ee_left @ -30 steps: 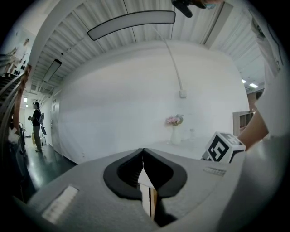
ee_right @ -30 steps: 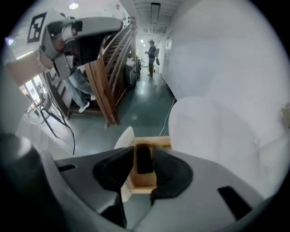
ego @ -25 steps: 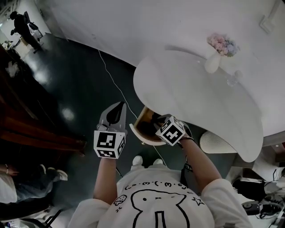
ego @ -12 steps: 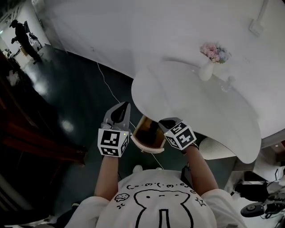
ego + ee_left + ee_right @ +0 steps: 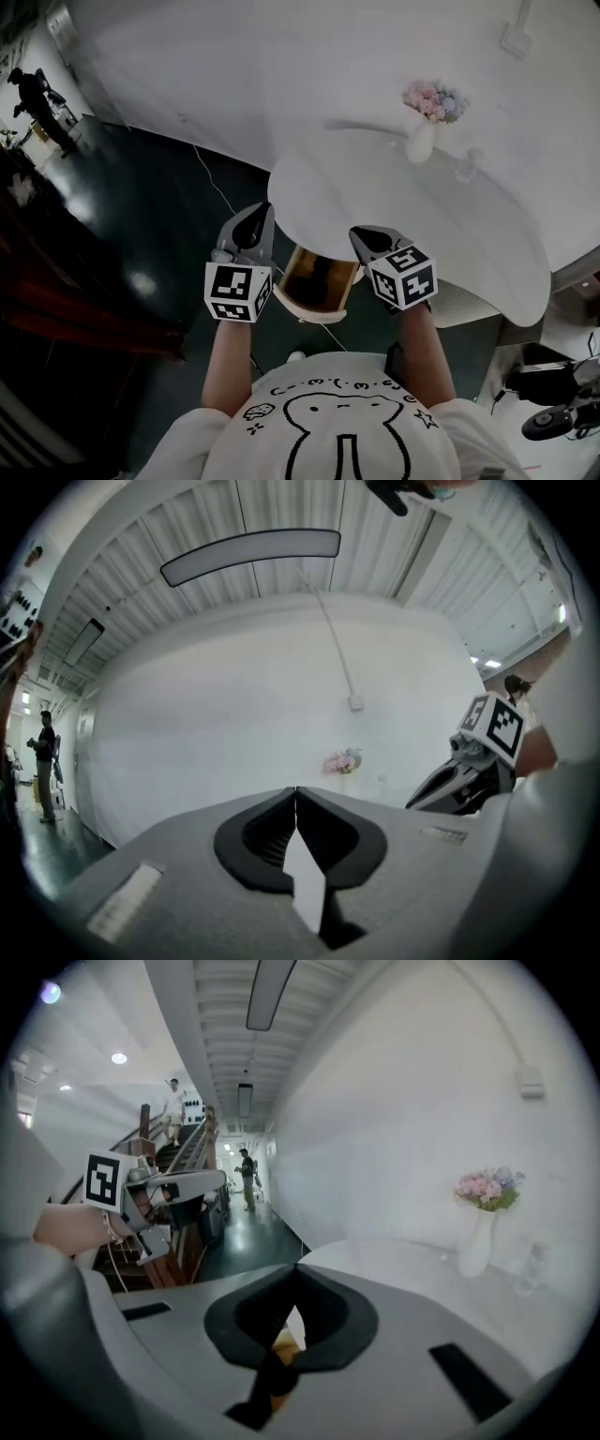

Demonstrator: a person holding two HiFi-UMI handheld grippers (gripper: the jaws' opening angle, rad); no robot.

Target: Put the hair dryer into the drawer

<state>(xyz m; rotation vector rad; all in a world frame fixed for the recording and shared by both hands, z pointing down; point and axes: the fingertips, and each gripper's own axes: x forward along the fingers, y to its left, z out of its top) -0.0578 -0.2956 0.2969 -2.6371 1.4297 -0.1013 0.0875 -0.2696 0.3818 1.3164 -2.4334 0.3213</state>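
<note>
Both shut, left gripper [image 5: 261, 214], right gripper [image 5: 362, 235] clear of hair dryer [image 5: 325, 274] in drawer [image 5: 305, 314].

Right gripper [image 5: 360, 234], earlier tipped down into the open drawer [image 5: 302, 310], is now lifted out and sits above the drawer's right side at the table [image 5: 469, 253] edge, jaws closed on nothing. Left gripper [image 5: 262, 214] is a bit higher and closer to the drawer's left side than before. Drawer's wooden inside with a dark shape in it, earlier part hidden by the right gripper, now shows uncovered.
</note>
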